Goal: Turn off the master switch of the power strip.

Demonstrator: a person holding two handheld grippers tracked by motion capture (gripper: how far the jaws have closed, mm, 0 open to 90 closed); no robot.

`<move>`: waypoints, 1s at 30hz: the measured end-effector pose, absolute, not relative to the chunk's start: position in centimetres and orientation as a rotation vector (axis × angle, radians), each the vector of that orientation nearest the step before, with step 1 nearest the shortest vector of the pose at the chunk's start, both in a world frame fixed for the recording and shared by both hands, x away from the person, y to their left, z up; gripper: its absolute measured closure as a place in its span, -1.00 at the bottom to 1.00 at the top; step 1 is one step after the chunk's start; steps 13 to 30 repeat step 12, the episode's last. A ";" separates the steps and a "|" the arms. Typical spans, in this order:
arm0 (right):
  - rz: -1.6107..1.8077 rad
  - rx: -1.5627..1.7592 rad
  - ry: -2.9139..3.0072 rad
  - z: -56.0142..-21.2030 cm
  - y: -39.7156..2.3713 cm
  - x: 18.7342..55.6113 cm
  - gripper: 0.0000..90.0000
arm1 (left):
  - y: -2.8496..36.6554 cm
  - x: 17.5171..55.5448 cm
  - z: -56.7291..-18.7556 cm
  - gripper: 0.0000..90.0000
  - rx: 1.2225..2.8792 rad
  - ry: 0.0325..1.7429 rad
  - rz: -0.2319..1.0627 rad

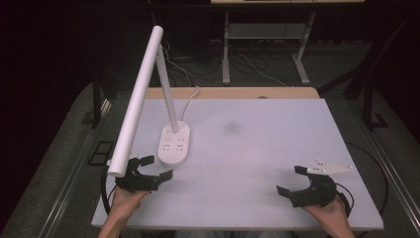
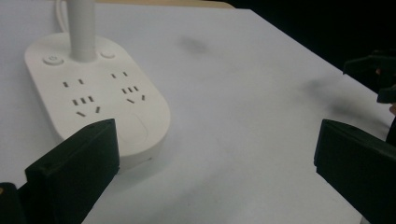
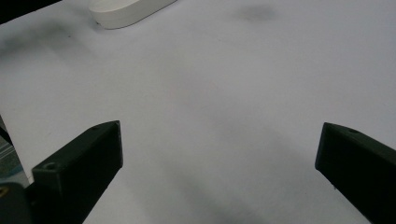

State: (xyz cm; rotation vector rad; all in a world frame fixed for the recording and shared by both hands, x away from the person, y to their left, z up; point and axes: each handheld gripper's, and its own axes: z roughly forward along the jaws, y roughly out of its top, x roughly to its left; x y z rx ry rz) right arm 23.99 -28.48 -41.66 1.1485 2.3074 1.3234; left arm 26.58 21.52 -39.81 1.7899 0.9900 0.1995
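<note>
- The tabletop [image 1: 277, 163] carried 1 white desk lamp [image 1: 174, 144] at its left, base flat.
- The left hand-held gripper [image 1: 157, 167] sat beside that base, jaws wide, empty.
- The right hand-held gripper [image 1: 291, 179] rested well apart, open, empty.

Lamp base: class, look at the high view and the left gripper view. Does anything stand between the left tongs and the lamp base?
Nothing visible does. The left tongs stand open just short of the lamp base, with bare table between them. The lamp head hangs above the tongs, not between them and the base.
</note>
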 end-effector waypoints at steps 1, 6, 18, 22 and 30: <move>1.324 1.150 2.307 -41.7 -28.5 24.0 -1.00 | 21.3 26.6 -40.0 -1.00 1.791 0.987 0.191; 1.321 1.148 2.311 -41.7 -28.4 24.0 -1.00 | 20.3 26.4 -40.6 -1.00 1.820 0.956 0.204; 1.323 1.147 2.311 -41.7 -28.5 24.0 -1.00 | 19.8 26.3 -40.9 -1.00 1.817 0.941 0.207; 1.323 1.147 2.311 -41.7 -28.5 24.0 -1.00 | 19.8 26.3 -40.9 -1.00 1.817 0.941 0.207; 1.323 1.147 2.311 -41.7 -28.5 24.0 -1.00 | 19.8 26.3 -40.9 -1.00 1.817 0.941 0.207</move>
